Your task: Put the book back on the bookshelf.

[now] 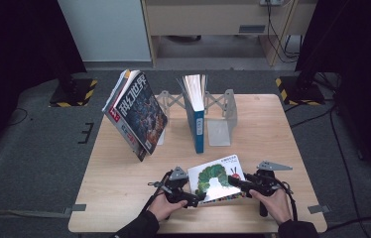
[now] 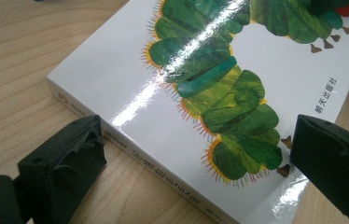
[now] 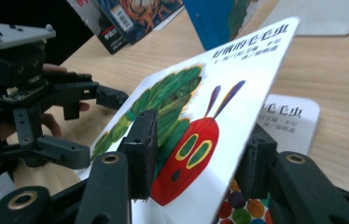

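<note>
A white picture book point(image 1: 216, 178) with a green caterpillar on its cover lies near the table's front edge. My right gripper point(image 1: 238, 183) is at its right side. In the right gripper view the front cover point(image 3: 219, 93) is lifted and slants between my right gripper's point(image 3: 200, 149) jaws, which stand apart on either side of it; the title page point(image 3: 289, 116) shows underneath. My left gripper point(image 1: 198, 197) is at the book's near left corner. In the left gripper view it point(image 2: 198, 135) is open, one jaw beside the spine and one by the cover point(image 2: 200, 93) edge.
A grey metal book rack point(image 1: 220, 119) stands at the back centre with a blue book point(image 1: 197, 114) upright in it. Several magazines point(image 1: 136, 114) lean against its left end. Bare wooden table point(image 1: 119, 183) lies to the left of the hands.
</note>
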